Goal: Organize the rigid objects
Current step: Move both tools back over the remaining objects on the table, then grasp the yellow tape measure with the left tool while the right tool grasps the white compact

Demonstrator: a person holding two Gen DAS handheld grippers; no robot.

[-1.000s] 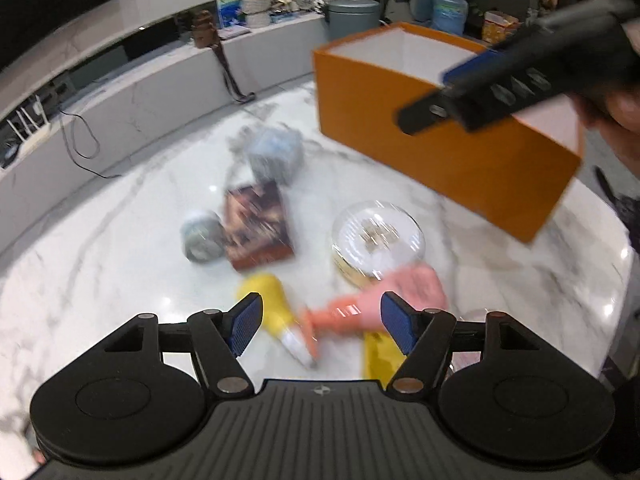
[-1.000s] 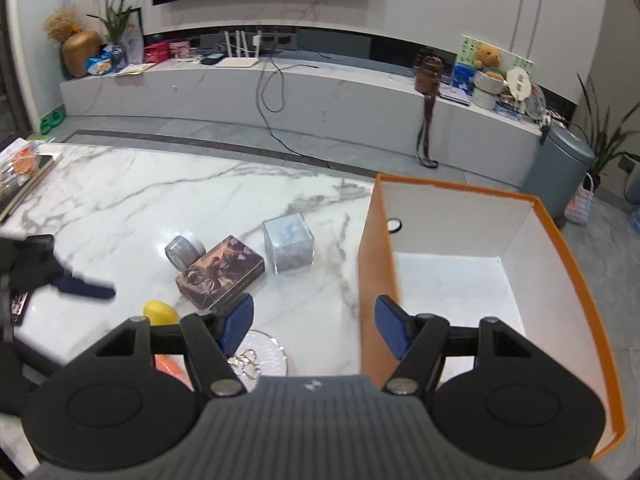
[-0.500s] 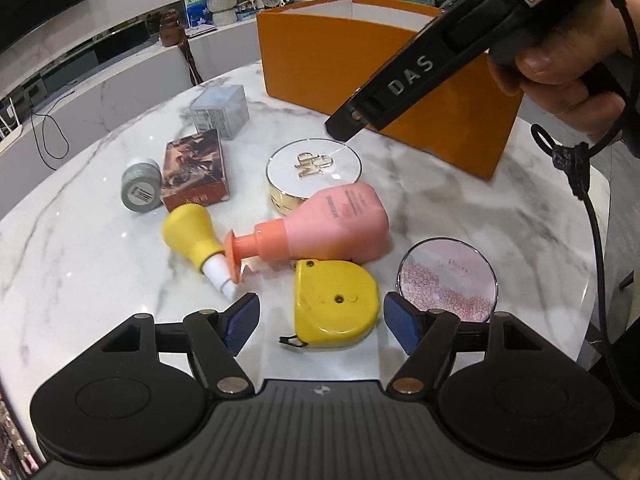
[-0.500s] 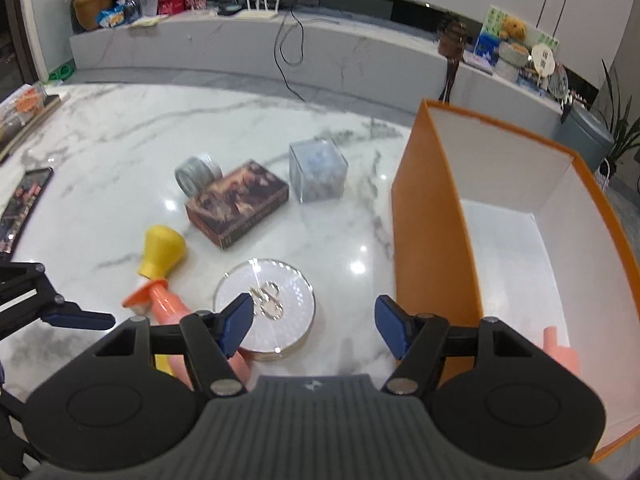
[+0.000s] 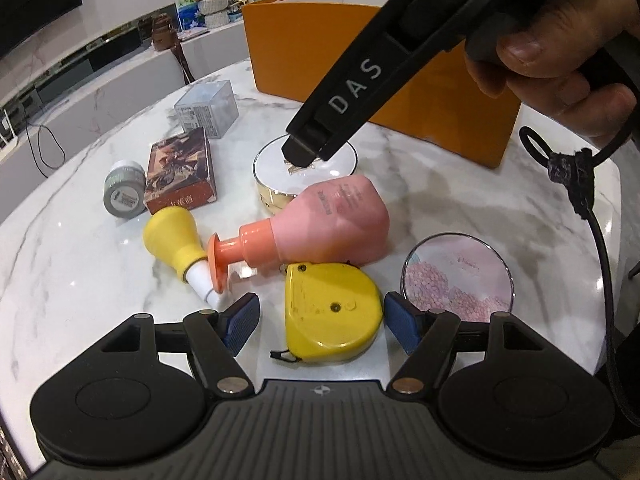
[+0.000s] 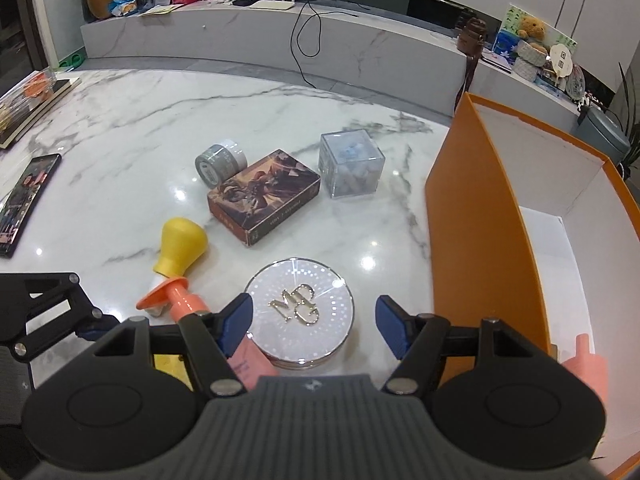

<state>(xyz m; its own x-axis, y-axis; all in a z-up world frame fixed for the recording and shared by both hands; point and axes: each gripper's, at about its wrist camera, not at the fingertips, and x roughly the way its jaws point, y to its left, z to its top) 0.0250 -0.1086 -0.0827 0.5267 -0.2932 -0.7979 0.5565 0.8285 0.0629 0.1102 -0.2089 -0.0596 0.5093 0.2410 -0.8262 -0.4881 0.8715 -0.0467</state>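
Right wrist footage shows the right hand-held gripper (image 6: 312,322) spread open and empty above a round white compact with a gold monogram on its lid (image 6: 299,313), which lies on the white marble bench (image 6: 120,140) between the blue fingertips (image 6: 237,316). Just to the right stands a large orange cardboard box with a white interior (image 6: 472,216); a coral pump bottle (image 6: 586,364) is partly seen inside it at the near corner, and the rest of the floor that shows is bare white. Behind the compact lie a dark illustrated rectangular box (image 6: 264,196), a clear plastic cube holding pale pieces (image 6: 351,164) and a small grey cylindrical jar on its side (image 6: 218,162).

From the left wrist view, the left hand-held gripper (image 5: 320,318) is also held open and empty, its fingers on either side of a yellow tape measure (image 5: 330,312). Beyond the tape measure lie a pink pump bottle with a coral cap (image 5: 316,226) and a yellow bulb-shaped bottle with a white nozzle (image 5: 176,238), their tips touching. A round clear-lidded case of pink beads (image 5: 458,274) rests to the right, apart from the others.
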